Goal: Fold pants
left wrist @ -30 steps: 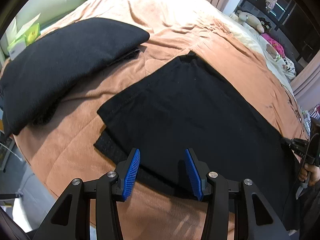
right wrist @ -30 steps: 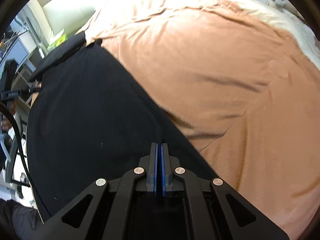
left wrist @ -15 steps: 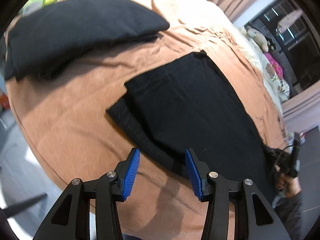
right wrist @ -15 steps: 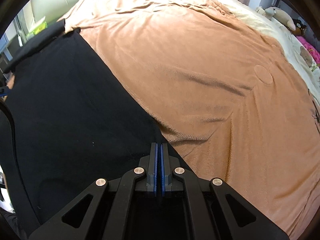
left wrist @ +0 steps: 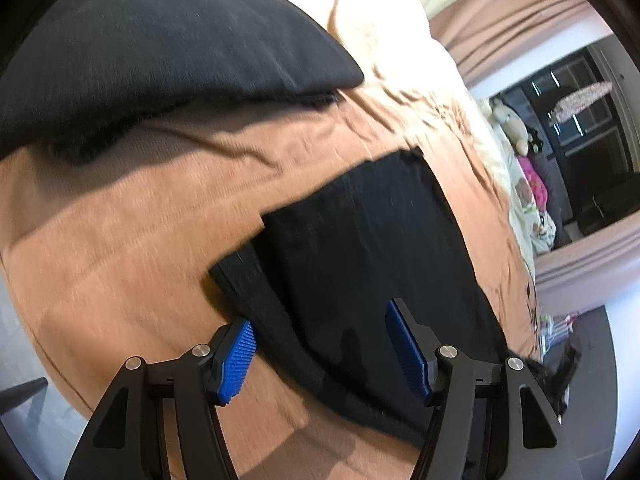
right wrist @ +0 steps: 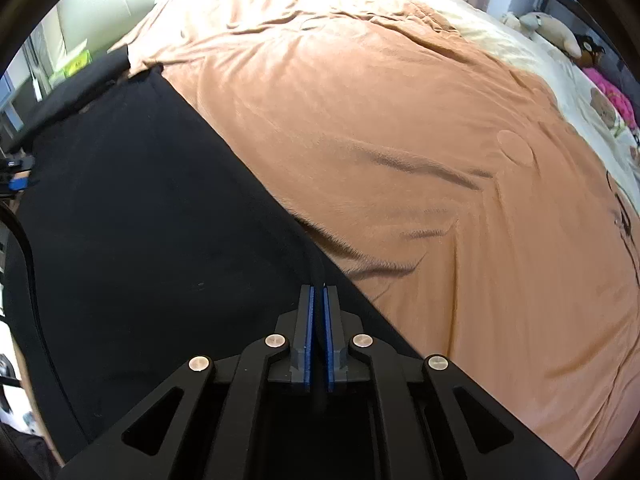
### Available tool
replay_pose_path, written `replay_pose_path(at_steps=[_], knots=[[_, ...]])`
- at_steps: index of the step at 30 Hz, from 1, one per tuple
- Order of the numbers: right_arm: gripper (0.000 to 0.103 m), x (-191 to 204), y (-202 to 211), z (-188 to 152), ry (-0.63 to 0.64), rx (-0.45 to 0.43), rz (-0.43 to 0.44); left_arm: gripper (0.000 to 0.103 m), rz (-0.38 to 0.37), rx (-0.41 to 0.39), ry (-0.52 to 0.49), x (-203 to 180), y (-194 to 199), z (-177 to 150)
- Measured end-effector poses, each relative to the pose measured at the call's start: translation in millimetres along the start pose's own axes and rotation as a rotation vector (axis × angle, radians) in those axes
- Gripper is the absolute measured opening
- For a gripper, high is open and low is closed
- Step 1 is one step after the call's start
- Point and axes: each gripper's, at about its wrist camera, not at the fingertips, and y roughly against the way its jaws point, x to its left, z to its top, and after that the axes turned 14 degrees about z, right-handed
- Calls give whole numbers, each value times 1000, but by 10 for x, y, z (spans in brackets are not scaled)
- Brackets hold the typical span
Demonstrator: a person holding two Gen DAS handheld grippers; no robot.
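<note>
The black pants (left wrist: 360, 248) lie flat on the brown blanket (left wrist: 140, 232), folded lengthwise, with the waistband (left wrist: 248, 280) nearest my left gripper (left wrist: 316, 314). That gripper hovers low over the waistband end and its jaws are opening. The cloth lies under and between the blue pads (left wrist: 240, 354), which do not press it. At the other end, the pants (right wrist: 140, 200) fill the left half of the right wrist view. There my right gripper (right wrist: 318, 289) is shut on a raised fold of their edge, and its jaws are starting to part.
A large black cushion (left wrist: 160, 48) lies on the bed beyond the waistband. Stuffed toys (right wrist: 552, 28) and a pale sheet sit at the bed's far side. The bed's edge (left wrist: 52, 368) and the floor show at lower left. The blanket (right wrist: 400, 160) spreads wide to the right.
My left gripper has rolled, sunk closer to the waistband and opened wider. A thin gap now shows between the right gripper's pads, and its view has tipped up across the bed.
</note>
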Motion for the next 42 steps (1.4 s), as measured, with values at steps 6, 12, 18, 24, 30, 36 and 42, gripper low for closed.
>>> replay_pose_path(at_steps=[6,12,18,24,30,36,42], knots=[[7,-21,400,-209,-77,-61,46,44,28,15,4,54,-76,179],[7,3,990,-632,-171,-142,59,24,51,1,-18,-7,-94,258],[7,65,1602,-1226,-284,-198,5,9,20,-52,-26,-63,106,392],[7,8,2175,-2023,-447,-280,-44,8,-9,-58,-16,-64,181,449],[24,-21,2602,-2890,-624,-354,-157,11,-4,27,3,-4,-2,260],[59,25,2798,-3556,-788,-443,-209,39,-43,56,14,60,-78,30],[59,202,2914,-4002,-877,-499,-224,49,-120,58,55,-15,-89,-132]])
